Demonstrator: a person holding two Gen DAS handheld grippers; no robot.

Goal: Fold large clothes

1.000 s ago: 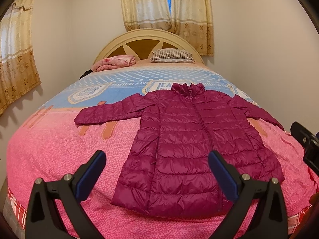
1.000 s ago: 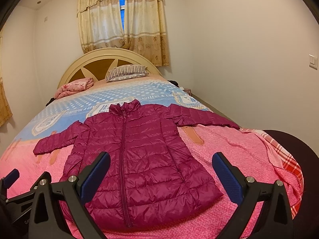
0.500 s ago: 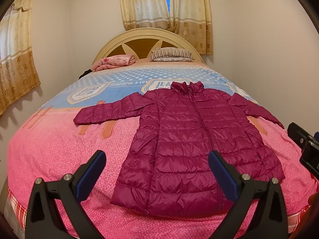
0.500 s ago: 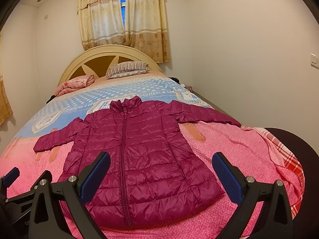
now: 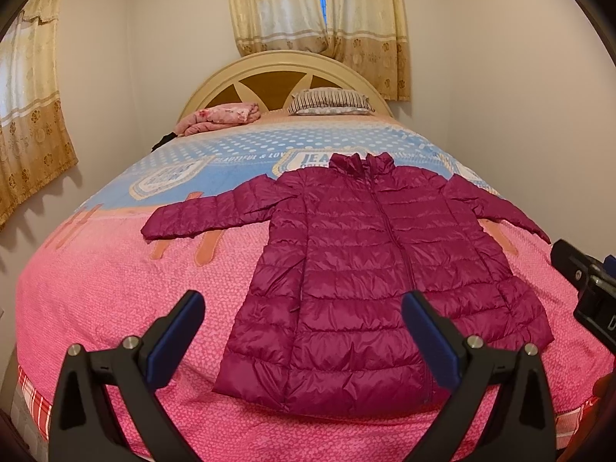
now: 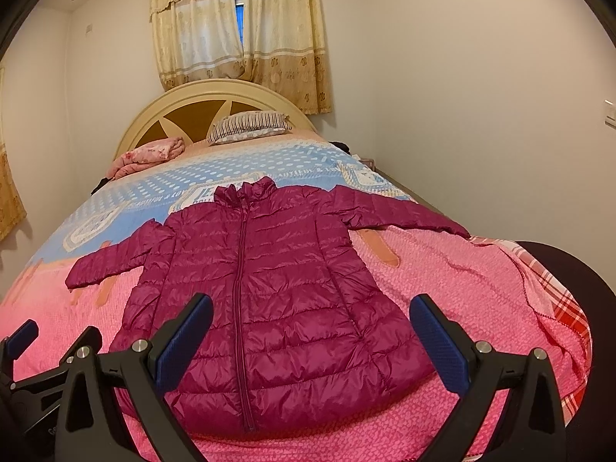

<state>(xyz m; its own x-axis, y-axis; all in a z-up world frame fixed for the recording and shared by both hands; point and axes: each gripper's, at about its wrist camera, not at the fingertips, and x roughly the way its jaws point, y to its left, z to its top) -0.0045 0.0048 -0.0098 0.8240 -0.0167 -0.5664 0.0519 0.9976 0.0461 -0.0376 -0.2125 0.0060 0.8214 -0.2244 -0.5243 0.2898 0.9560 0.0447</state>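
Above the foot of the bed (image 5: 96, 292), the left claw (image 5: 304, 335) hangs with its blue-padded fingers (image 5: 175, 340) spread wide and nothing between them. The right claw (image 6: 312, 338) hangs the same way, wide apart and holding nothing; its fingers (image 6: 439, 346) frame the lower part of the jacket (image 6: 265, 300). Neither claw touches the cloth. In the right wrist view the left claw shows at the lower left edge; in the left wrist view part of the right one shows at the right edge.

Beyond them the magenta quilted jacket lies flat on the bed, front up, zipped, hem toward the claws and collar toward the headboard (image 5: 277, 73). Both sleeves stretch out to the sides. It rests mostly on the pink part of the cover, collar reaching the blue part.

Farther off, a striped pillow (image 5: 331, 101) and a folded pink blanket (image 5: 219, 117) sit by the headboard, with curtains (image 5: 315, 11) behind.
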